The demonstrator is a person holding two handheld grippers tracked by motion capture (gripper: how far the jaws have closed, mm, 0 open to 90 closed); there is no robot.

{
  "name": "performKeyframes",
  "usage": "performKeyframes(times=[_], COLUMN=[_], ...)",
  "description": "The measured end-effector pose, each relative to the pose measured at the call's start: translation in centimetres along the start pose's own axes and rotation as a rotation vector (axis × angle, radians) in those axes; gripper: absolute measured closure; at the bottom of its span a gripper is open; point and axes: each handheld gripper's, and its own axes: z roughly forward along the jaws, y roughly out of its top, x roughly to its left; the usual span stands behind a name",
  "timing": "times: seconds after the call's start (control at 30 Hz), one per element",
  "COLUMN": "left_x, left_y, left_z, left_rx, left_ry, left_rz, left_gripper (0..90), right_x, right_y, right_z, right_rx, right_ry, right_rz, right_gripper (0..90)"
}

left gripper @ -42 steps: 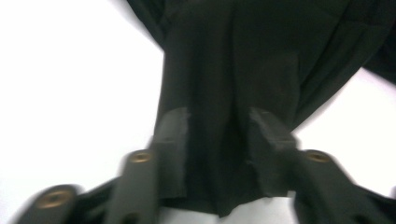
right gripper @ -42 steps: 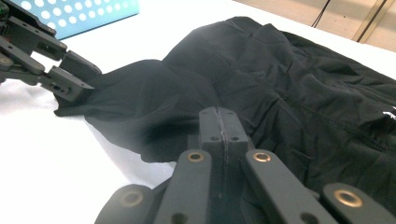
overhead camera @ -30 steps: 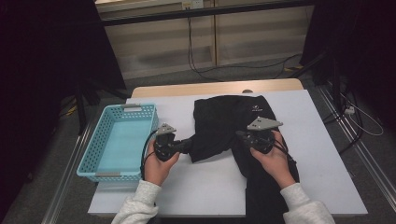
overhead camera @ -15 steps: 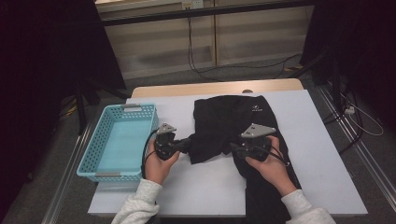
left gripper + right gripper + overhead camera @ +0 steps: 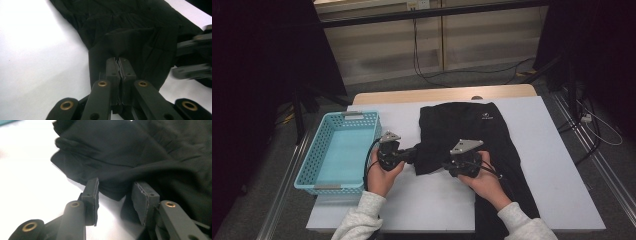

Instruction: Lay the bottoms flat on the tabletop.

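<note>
Left hand-held gripper (image 5: pixel 120 65) clamps black garment (image 5: pixel 472 135) fold; right hand-held gripper (image 5: pixel 115 195) half-open, jaws just narrowing around near edge: seat cloth deep before clamping.

White table (image 5: pixel 542 165): black garment (image 5: pixel 472 130), turquoise basket (image 5: pixel 312 172) at left edge

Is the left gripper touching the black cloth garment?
Touching. In the left gripper view, the left gripper has its jaws shut together on a fold of the black cloth garment, pinching the fabric between them.
</note>
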Motion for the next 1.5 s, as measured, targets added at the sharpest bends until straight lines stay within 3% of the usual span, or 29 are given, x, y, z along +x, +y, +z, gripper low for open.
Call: performKeyframes(times=[0.2, 0.27, 0.3, 0.4, 0.47, 0.63, 0.87, 1.17, 1.27, 1.33, 1.5], left_x=[-0.2, -0.2, -0.2, -0.3, -0.3, -0.4, -0.4, -0.8, -1.1, -1.3, -1.3], left_y=[0.0, 0.1, 0.1, 0.1, 0.2, 0.4, 0.6, 0.1, 0.0, 0.0, -0.3], left_z=[0.3, 0.2, 0.2, 0.1, 0.0, -0.6, -1.2, -0.7, -0.6, -0.5, 0.2], left_rx=[0.005, 0.004, 0.005, 0.0, 0.006, -0.007, -0.015, 0.037, 0.043, 0.054, 0.072], left_ry=[-0.009, -0.011, -0.011, -0.012, -0.005, -0.002, -0.007, -0.022, -0.033, -0.039, -0.048], left_rz=[0.001, -0.004, -0.003, -0.006, 0.002, -0.008, -0.02, -0.027, -0.026, -0.019, -0.026], left_gripper=[87.9, 87.8, 87.9, 87.8, 87.8, 87.9, 87.8, 87.7, 87.6, 87.5, 87.3], right_x=[0.1, 0.2, 0.3, 0.5, 0.5, 0.6, 1.3, 1.5, 1.2, 1.0, 1.3], right_y=[0.0, 0.2, 0.4, 0.8, 0.9, 0.7, 0.0, -1.6, -1.8, -1.9, -2.0], right_z=[2.2, 2.4, 2.5, 2.7, 2.8, 2.3, -0.9, -4.1, -4.9, -5.0, -4.5], right_rx=[0.061, 0.065, 0.071, 0.091, 0.092, 0.07, 0.02, -0.02, -0.024, -0.004, 0.008], right_ry=[0.013, 0.016, 0.021, 0.036, 0.044, 0.069, 0.113, 0.144, 0.137, 0.089, 0.03], right_rz=[0.001, -0.006, -0.008, -0.018, -0.018, 0.001, -0.032, -0.013, 0.001, -0.004, 0.002], right_gripper=[59.8, 64.6, 73.0, 85.8, 89.0, 89.3, 89.4, 89.3, 89.1, 87.0, 68.6])
